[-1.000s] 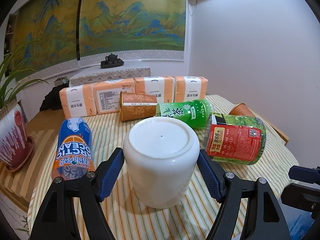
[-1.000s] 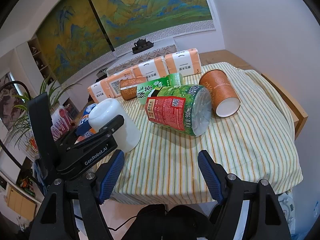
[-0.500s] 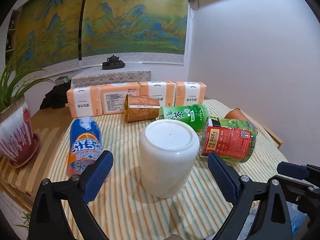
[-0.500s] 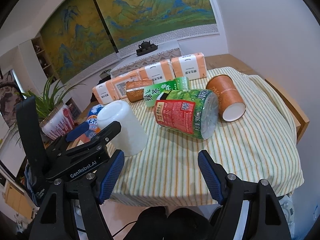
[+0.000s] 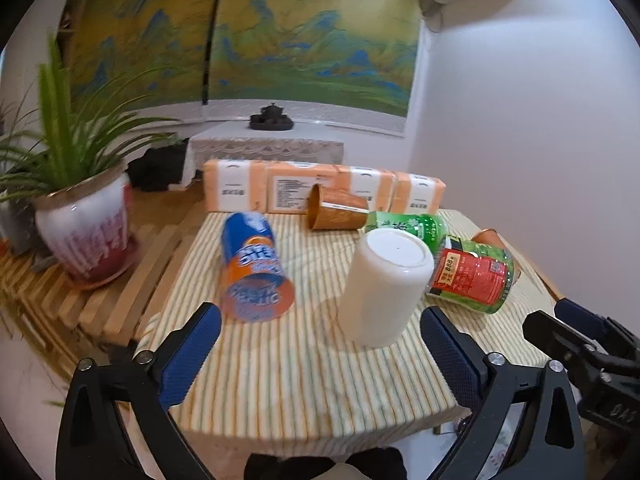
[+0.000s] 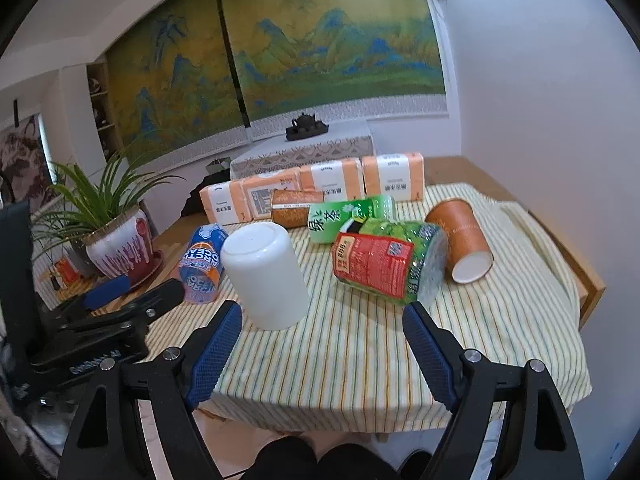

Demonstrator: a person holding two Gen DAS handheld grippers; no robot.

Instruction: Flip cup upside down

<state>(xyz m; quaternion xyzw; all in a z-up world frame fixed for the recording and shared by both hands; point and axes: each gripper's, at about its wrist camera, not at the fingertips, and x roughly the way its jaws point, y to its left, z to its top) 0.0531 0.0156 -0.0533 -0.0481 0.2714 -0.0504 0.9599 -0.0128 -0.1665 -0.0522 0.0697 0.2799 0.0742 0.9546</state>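
A white cup (image 5: 384, 284) stands upside down on the striped tablecloth (image 5: 304, 376), its flat base facing up. It also shows in the right wrist view (image 6: 266, 280). My left gripper (image 5: 320, 348) is open and empty, drawn back near the table's front edge, with the cup beyond its fingers. My right gripper (image 6: 320, 348) is open and empty, low at the front edge, to the right of the cup. The left gripper's body (image 6: 104, 320) shows at the left of the right wrist view.
Lying on the cloth are a blue and orange can (image 5: 252, 268), a green tea bottle (image 6: 348, 218), a red and green bottle (image 6: 388, 266) and two orange paper cups (image 6: 464, 240) (image 6: 294, 206). Orange packs (image 5: 320, 192) line the back. A potted plant (image 5: 84, 224) stands left.
My left gripper has let go of the cup and pulled back towards the table's front edge. The cup stays upside down. The right gripper has shifted slightly.
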